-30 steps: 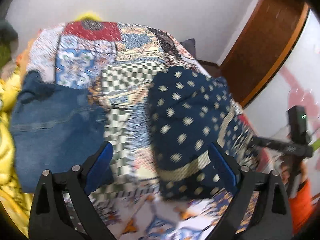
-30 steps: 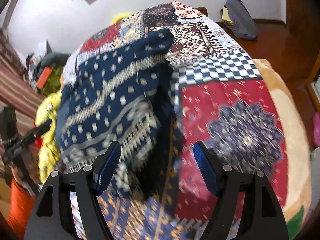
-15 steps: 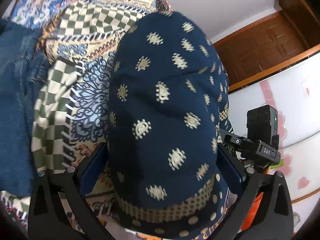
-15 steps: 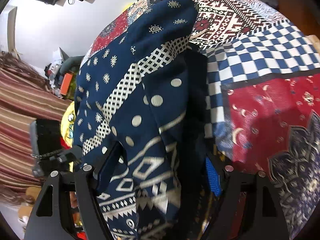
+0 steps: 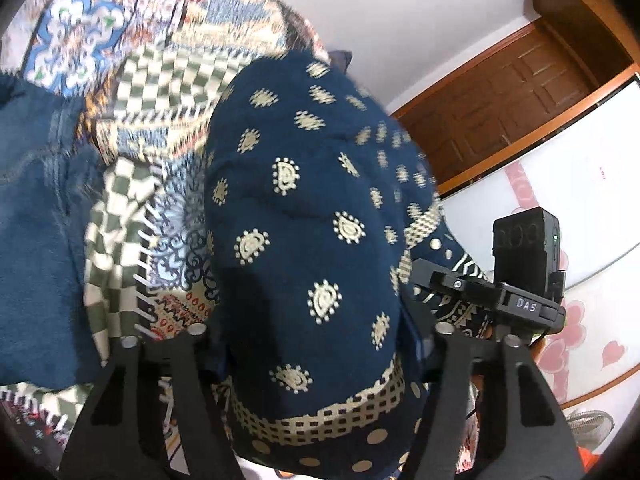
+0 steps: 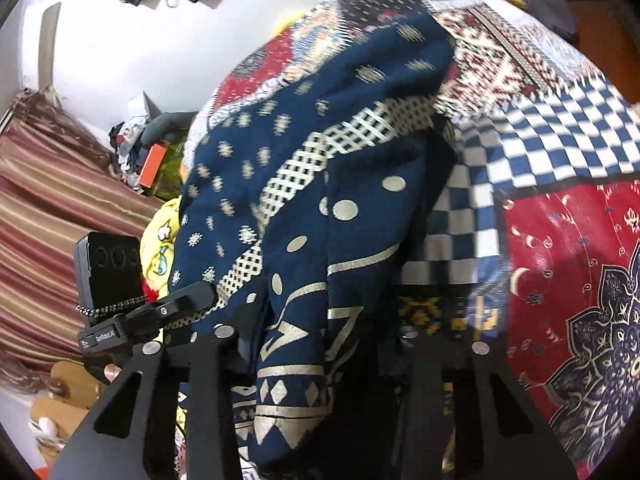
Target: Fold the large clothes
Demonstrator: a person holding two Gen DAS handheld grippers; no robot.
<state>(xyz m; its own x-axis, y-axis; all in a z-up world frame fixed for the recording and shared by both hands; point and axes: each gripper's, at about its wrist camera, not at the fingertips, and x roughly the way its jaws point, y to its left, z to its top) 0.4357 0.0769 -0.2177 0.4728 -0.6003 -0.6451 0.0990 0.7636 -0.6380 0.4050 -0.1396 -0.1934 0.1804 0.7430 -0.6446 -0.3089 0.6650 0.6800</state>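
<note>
navy garment [image 5: 304,240] with cream motifs and lattice bands lies bunched, near edge of patchwork bedspread [image 5: 160,92].

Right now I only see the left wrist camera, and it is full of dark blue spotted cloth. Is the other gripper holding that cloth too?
Observer: Yes. The right gripper has the navy cloth between its fingers, and its jaws have just been closing on it.
Operator: Is the cloth spotted all over?
Observer: No. Near that gripper its border carries pale diamonds and triangles.
Operator: What lies beside it there?
Observer: On the picture's right, a red patch of the bedspread with a dark blue medallion.
</note>
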